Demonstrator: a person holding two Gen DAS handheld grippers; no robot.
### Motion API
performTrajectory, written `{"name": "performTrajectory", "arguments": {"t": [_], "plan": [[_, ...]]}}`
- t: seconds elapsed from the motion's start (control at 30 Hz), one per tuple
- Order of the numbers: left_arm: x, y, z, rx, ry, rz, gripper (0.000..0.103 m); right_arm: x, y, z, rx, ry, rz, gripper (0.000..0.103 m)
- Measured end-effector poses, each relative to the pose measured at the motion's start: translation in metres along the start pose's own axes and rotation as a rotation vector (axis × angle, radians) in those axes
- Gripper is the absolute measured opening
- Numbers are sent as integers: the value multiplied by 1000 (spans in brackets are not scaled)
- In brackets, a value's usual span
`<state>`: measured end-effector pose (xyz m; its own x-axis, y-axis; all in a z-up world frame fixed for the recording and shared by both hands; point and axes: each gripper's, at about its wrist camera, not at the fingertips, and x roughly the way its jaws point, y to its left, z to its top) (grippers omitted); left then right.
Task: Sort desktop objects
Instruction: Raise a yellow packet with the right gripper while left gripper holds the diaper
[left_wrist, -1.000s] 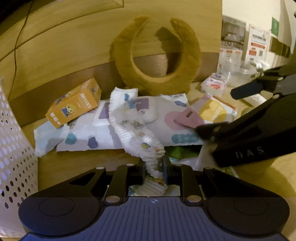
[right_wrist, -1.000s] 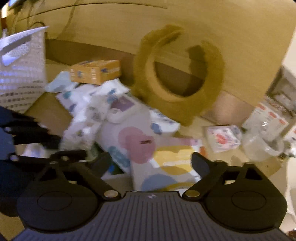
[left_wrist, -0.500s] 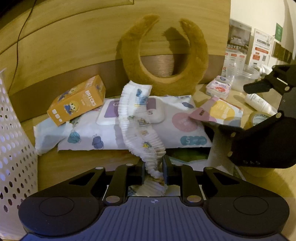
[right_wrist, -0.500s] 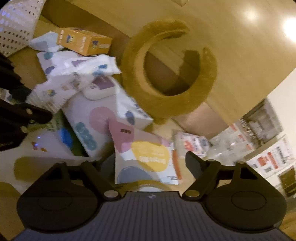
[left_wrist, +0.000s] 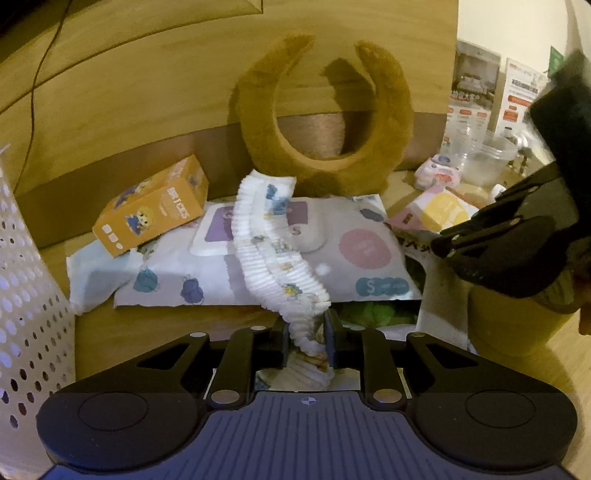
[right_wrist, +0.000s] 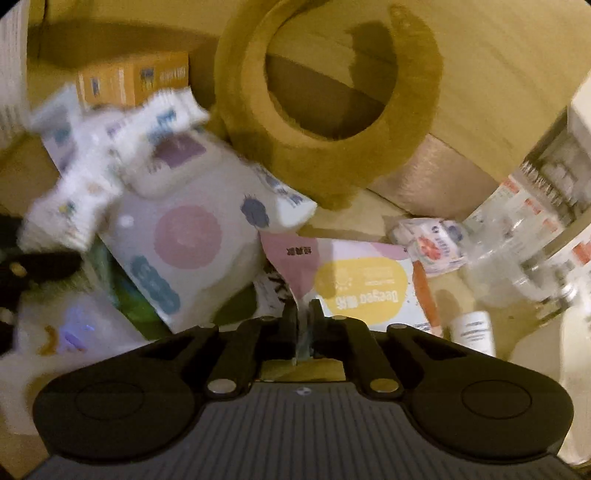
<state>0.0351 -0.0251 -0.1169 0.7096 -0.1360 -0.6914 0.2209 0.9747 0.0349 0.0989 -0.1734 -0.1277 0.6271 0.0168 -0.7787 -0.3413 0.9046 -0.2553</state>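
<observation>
Since a second before, the right gripper (right_wrist: 303, 314) had swung down toward the near right part of the table (left_wrist: 122, 325) and snapped from wide apart to together, its jaws now pinched on the thin near edge of the pink and yellow packet (right_wrist: 360, 284). In the left wrist view that gripper (left_wrist: 443, 242) had shifted from low beside the diaper to higher at the right edge, jaws together. The left gripper (left_wrist: 306, 334) had not moved; its jaws were opening slightly, yet the diaper (left_wrist: 275, 258) remained between them, pads touching its crimped side.

The diaper trailed from the left gripper up over the big white wipes pack (left_wrist: 258, 254), which lay mid-table in front of the brown crescent pillow (left_wrist: 325, 147). An orange box (left_wrist: 151, 210) leaned on the pack's left end; a white perforated basket (left_wrist: 26, 295) stood at the table's left edge.

Judgement on the step in hand: the right grip sat only on a flap of film, so the packet should be lifted slowly and straight, watching for slip or tearing. The small pouch (right_wrist: 432, 243) touching its far right corner could be dragged along. The left gripper's loosening hold looked marginal; the diaper should be re-clamped before carrying it toward the basket.
</observation>
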Motion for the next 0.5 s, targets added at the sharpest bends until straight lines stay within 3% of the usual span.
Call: {"name": "performTrajectory", "arguments": {"t": [0.1,0.33,0.5], "plan": [[-2,0,1,-3,-7,5,27,-18,-9,-4,72,-58,66,4],[-8,-6,7,4,-30,5,27,-60,-15,8,97,-173,120,0],[-27,-14,16,14,-75,13,15,-82,-18,22,99,-230,128,0]]}}
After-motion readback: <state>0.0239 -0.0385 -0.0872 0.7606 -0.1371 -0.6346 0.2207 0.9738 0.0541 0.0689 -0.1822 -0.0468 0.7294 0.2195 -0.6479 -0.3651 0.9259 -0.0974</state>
